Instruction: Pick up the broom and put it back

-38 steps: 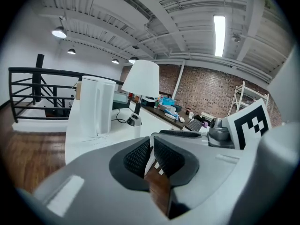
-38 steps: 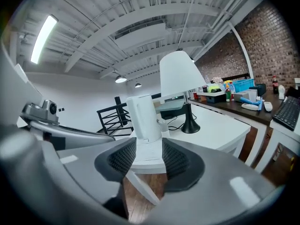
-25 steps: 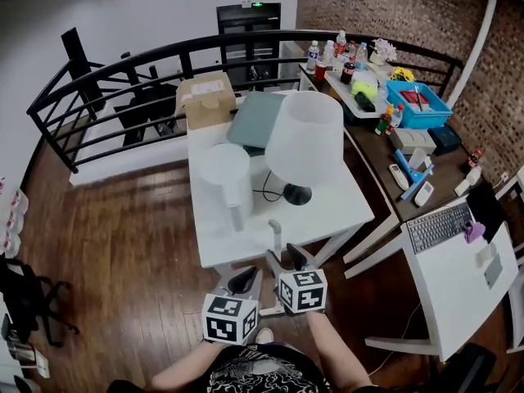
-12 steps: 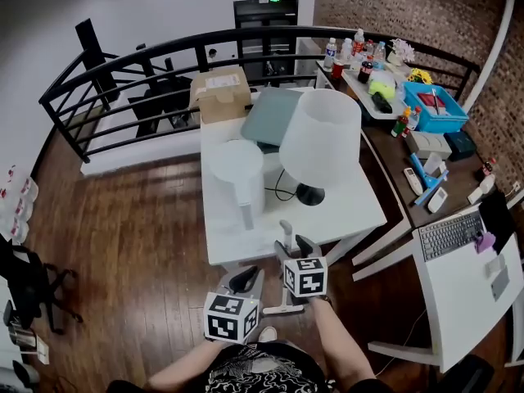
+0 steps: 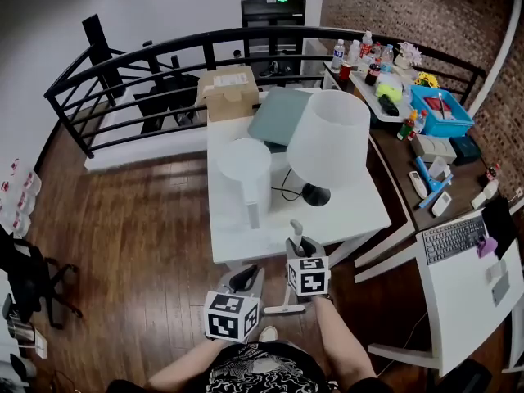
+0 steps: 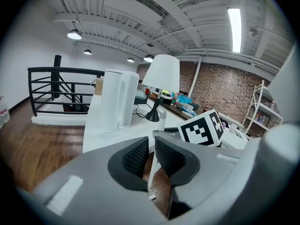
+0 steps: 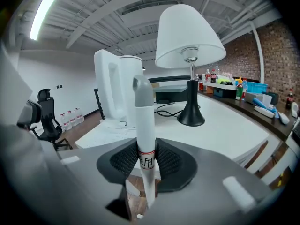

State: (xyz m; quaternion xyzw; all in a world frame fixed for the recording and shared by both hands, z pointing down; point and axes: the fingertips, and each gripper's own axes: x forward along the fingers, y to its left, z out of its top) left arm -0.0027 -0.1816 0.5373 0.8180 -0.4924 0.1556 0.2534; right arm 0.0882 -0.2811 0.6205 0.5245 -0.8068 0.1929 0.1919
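The right gripper (image 7: 146, 162), its jaws just closing, is gripping the upright broom (image 7: 143, 121). The left gripper (image 6: 151, 157) is hovering beside it, narrow and empty.

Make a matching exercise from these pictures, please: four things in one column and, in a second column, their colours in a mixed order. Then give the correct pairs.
Things
1. cap of the broom handle
2. lamp base
3. cardboard box
4. plastic tray

Colours
A. blue
B. grey
C. black
D. brown

Pairs: 1-B, 2-C, 3-D, 4-A
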